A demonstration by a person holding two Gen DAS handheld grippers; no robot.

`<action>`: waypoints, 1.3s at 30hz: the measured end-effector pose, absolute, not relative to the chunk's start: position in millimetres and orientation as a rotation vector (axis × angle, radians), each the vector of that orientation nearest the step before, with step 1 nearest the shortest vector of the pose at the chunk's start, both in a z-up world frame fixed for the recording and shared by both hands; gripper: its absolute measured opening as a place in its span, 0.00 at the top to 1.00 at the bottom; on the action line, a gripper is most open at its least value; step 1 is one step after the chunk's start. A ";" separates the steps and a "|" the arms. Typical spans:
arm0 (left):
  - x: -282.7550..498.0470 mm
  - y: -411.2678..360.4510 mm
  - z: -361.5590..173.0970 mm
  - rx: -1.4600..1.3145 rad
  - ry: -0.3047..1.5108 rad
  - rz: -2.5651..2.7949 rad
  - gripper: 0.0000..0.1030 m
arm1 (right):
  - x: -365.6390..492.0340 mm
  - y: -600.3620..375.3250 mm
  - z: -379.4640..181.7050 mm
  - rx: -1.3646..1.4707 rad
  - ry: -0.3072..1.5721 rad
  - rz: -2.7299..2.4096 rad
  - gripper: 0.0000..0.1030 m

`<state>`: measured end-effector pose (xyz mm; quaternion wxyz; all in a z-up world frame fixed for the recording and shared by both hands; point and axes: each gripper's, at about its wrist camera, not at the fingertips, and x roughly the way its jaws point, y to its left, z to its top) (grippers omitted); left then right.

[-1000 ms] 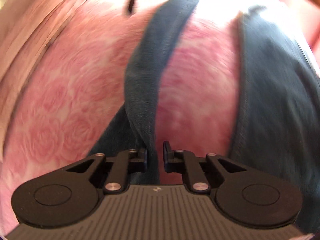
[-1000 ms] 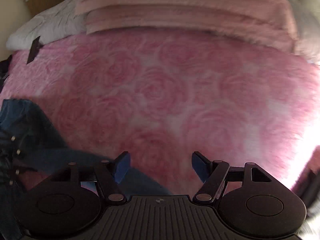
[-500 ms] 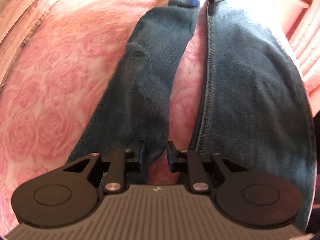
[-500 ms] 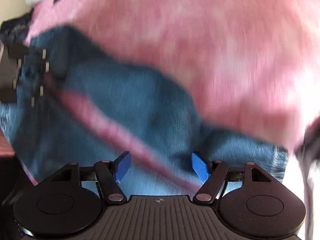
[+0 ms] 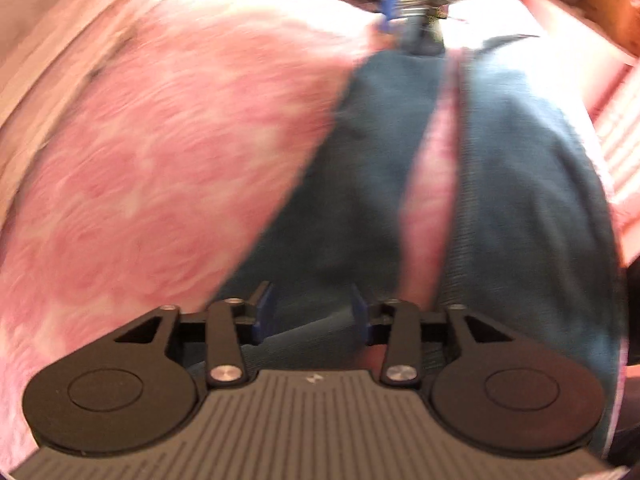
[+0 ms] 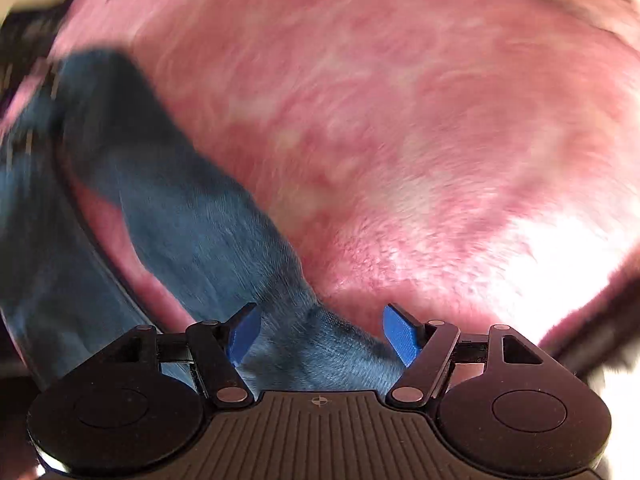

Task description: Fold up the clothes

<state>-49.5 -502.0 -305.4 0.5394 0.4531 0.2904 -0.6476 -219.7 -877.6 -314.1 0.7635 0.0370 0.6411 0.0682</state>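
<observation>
A pair of blue jeans (image 5: 500,184) lies spread on a pink rose-patterned blanket (image 5: 152,168), its two legs side by side with a strip of pink between them. My left gripper (image 5: 312,308) is open, with denim lying between its fingers. In the right wrist view one jeans leg (image 6: 192,216) runs diagonally from upper left down between the fingers. My right gripper (image 6: 324,334) is open wide over the end of that leg. The right gripper also shows at the far end of the jeans in the left wrist view (image 5: 404,8). Both views are motion-blurred.
The pink blanket (image 6: 400,120) covers the bed to the right of the jeans. Folded pink bedding (image 5: 616,120) lies at the right edge of the left view. A wooden piece (image 5: 616,4) stands at the top right.
My left gripper has opened; its fingers were nearly together on the jeans leg before. The right gripper has swung down over the leg's end and stays open. The legs lie closer together.
</observation>
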 end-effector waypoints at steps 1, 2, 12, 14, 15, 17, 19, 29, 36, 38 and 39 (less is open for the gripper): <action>-37.8 -505.1 -307.9 1.071 0.700 -1.516 0.59 | -215.5 -876.9 -321.7 0.063 1.420 0.184 0.31; -24.7 -509.5 -312.1 1.065 0.718 -1.491 0.58 | -215.8 -877.4 -325.0 0.068 1.428 0.191 0.31; 42.5 -539.9 -358.3 1.123 0.958 -1.445 0.56 | -242.1 -873.7 -324.8 0.008 1.453 0.156 0.98; 41.2 -536.4 -348.3 1.112 0.918 -1.442 0.71 | -248.2 -876.5 -310.5 0.020 1.426 0.089 0.99; 40.6 -534.6 -343.2 1.107 0.898 -1.440 0.88 | -249.7 -875.9 -300.1 0.016 1.407 0.063 0.99; 39.4 -531.1 -333.2 1.095 0.857 -1.437 0.90 | -249.3 -874.5 -278.7 0.002 1.366 0.019 0.99; 38.1 -527.5 -323.1 1.084 0.817 -1.433 0.94 | -245.5 -872.9 -256.9 -0.017 1.323 -0.019 0.99; 80.6 -521.9 -291.8 0.929 0.733 -1.204 0.95 | -182.1 -911.5 -219.1 -0.036 1.084 -0.239 0.98; 105.4 -529.6 -310.4 0.897 0.809 -0.946 0.92 | -143.4 -950.7 -238.9 0.100 0.910 -0.419 0.48; 97.6 -527.0 -304.6 0.884 0.800 -0.965 0.89 | -155.8 -954.4 -252.1 0.172 0.963 -0.422 0.48; 87.9 -526.0 -300.5 0.888 0.783 -0.998 0.84 | -164.1 -952.1 -260.2 0.188 0.995 -0.422 0.48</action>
